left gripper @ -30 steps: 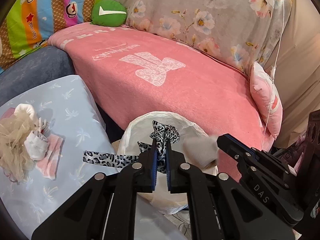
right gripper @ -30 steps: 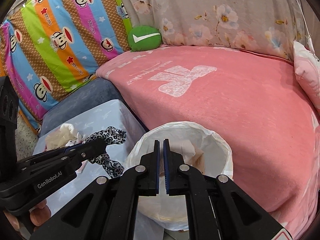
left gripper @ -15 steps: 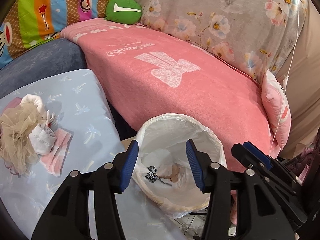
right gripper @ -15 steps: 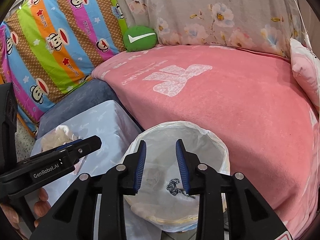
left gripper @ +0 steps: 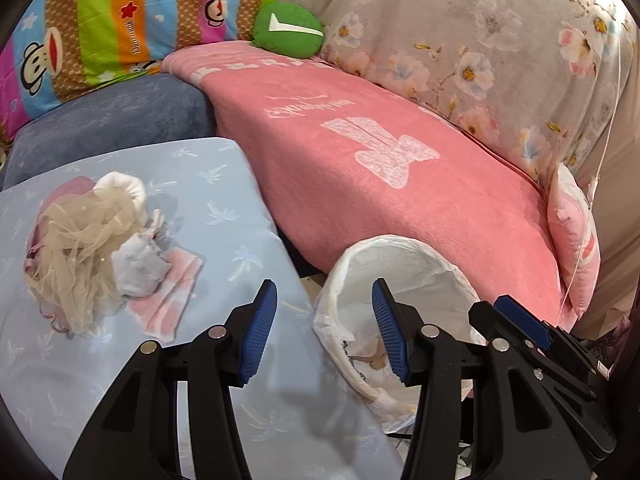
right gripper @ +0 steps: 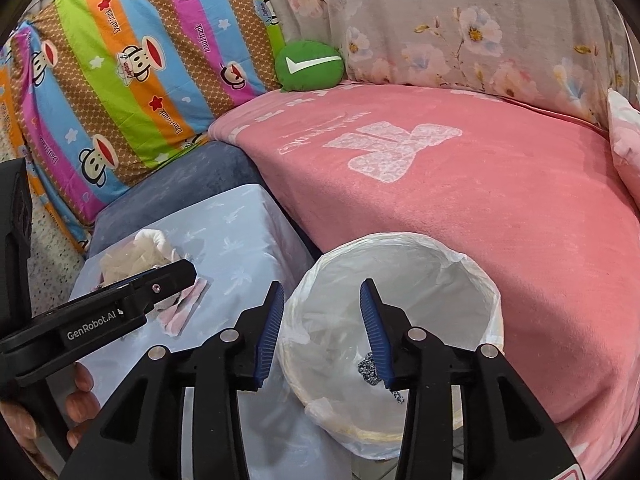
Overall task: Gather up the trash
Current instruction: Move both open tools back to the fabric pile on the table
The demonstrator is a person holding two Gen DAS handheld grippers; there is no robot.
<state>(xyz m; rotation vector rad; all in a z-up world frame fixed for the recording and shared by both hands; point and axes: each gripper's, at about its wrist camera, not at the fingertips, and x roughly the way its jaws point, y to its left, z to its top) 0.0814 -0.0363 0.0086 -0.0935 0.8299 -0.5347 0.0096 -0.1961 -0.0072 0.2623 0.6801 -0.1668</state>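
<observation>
Several scraps remain heaped on the pale blue desk [left gripper: 224, 216] — a tangle of beige netting [left gripper: 76, 248], a white wad [left gripper: 138, 266] and a pink cloth [left gripper: 168, 296]. Just beside it stands the lined bin [right gripper: 400, 264], placed for short drops, a leopard-print strip [right gripper: 370, 370] inside. Left claw [left gripper: 324, 328] gapes partway, empty; right claw [right gripper: 322, 328], over the bin, is opening with nothing between its jaws.

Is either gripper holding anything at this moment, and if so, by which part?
Nothing is held. The left gripper is open and empty; the right gripper is opening, empty, over the trash bin.
</observation>
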